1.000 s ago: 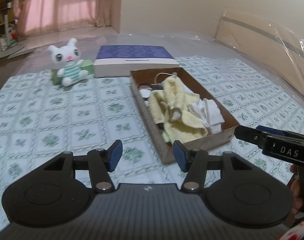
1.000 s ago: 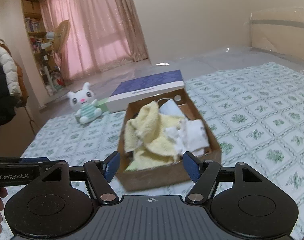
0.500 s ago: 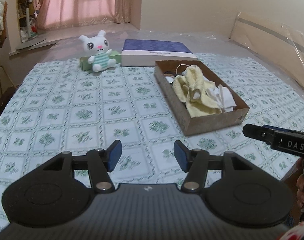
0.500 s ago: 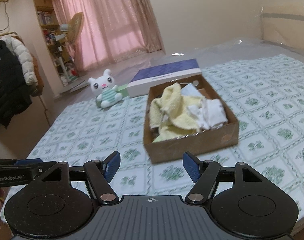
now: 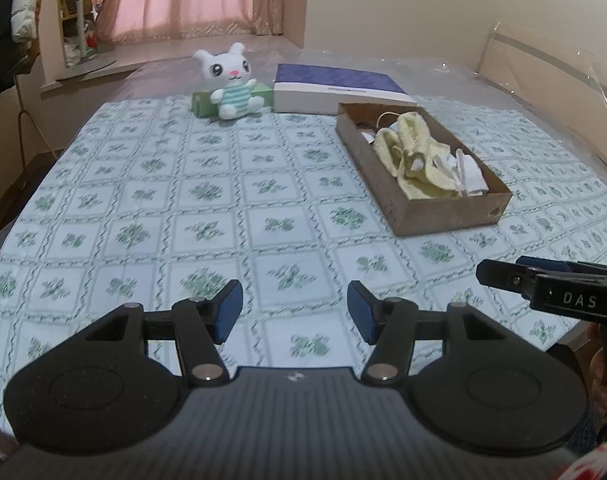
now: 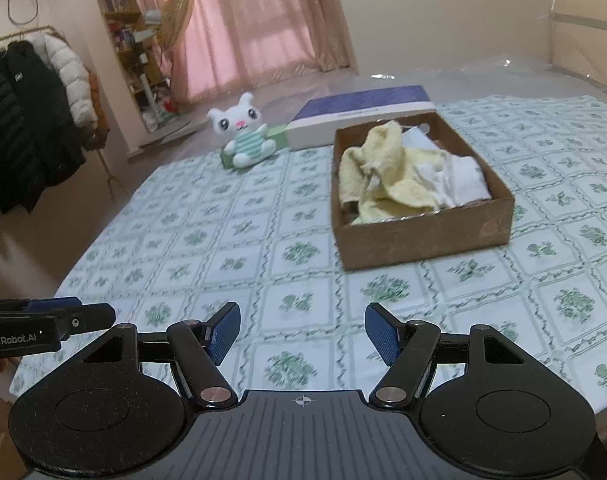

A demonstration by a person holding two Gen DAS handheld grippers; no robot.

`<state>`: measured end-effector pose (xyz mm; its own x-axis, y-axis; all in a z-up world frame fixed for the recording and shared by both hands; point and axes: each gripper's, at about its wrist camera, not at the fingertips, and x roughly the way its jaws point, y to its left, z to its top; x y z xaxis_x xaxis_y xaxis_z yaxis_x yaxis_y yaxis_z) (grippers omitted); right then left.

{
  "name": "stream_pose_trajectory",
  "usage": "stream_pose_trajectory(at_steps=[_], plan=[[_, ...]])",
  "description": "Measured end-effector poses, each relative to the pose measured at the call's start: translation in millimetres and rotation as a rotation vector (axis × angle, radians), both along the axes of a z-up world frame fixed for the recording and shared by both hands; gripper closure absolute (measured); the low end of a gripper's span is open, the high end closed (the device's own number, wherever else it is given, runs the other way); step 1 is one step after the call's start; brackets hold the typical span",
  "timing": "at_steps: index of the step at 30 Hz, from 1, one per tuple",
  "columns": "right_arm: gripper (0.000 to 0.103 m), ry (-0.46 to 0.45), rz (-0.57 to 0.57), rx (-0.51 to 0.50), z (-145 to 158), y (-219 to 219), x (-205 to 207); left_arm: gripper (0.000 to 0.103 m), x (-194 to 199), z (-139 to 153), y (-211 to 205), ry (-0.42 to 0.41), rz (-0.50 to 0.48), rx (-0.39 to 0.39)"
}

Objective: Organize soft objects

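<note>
Both grippers hang low over the near edge of a bed [image 5: 151, 200] spread with a green-patterned cloth. The left gripper [image 5: 294, 311] and right gripper [image 6: 302, 331] each have their jaws spread wide, with nothing between them.

The soft objects lie well apart from both. A yellow towel [image 6: 383, 176] and a white cloth [image 6: 461, 178] sit heaped in an open cardboard box [image 6: 423, 240], the towel rising above the rim. A white plush rabbit [image 5: 231, 84] sits upright at the far end, touching a green block [image 5: 201, 103] and just beside a flat blue-topped box [image 5: 335, 88]. Small items, possibly a cord, show at the box's far end, too small to identify.

Judged risks:
- The towel and cloth overlap, so a pinch on one could drag out the other.
- The light box may slide or tip if the towel is pulled sideways rather than lifted.
- The rabbit is at full reach; a grip on an ear or limb may let it swing or slip.
- The grippers sit close together and could collide when converging on the box.
</note>
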<state>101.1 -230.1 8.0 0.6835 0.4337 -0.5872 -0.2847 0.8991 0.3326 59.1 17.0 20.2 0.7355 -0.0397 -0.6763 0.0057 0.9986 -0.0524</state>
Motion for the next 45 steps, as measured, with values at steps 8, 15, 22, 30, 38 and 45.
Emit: stream_pose_trajectory(at_steps=[8, 15, 22, 30, 38, 45], plan=[[0.034, 0.017, 0.068, -0.035, -4.6, 23.7, -7.2, 0.048, -17.3, -11.4, 12.4, 0.027, 0.03, -0.014], [0.034, 0.033, 0.11, -0.055, -7.9, 37.5, -13.0, 0.048, -21.0, -16.0, 14.1, 0.029, 0.029, -0.022], [0.034, 0.046, 0.118, -0.06, -11.0, 42.5, -13.1, 0.048, -20.1, -16.9, 11.5, 0.027, 0.022, -0.02], [0.034, 0.061, 0.124, -0.056, -15.1, 41.9, -10.9, 0.048, -17.1, -21.2, 7.7, 0.04, 0.013, -0.015], [0.034, 0.064, 0.122, -0.051, -17.2, 40.2, -9.8, 0.048, -15.2, -22.3, 5.8, 0.041, 0.011, -0.009], [0.034, 0.068, 0.121, -0.051, -18.7, 40.1, -8.9, 0.048, -13.4, -23.2, 4.4, 0.043, 0.005, -0.007]])
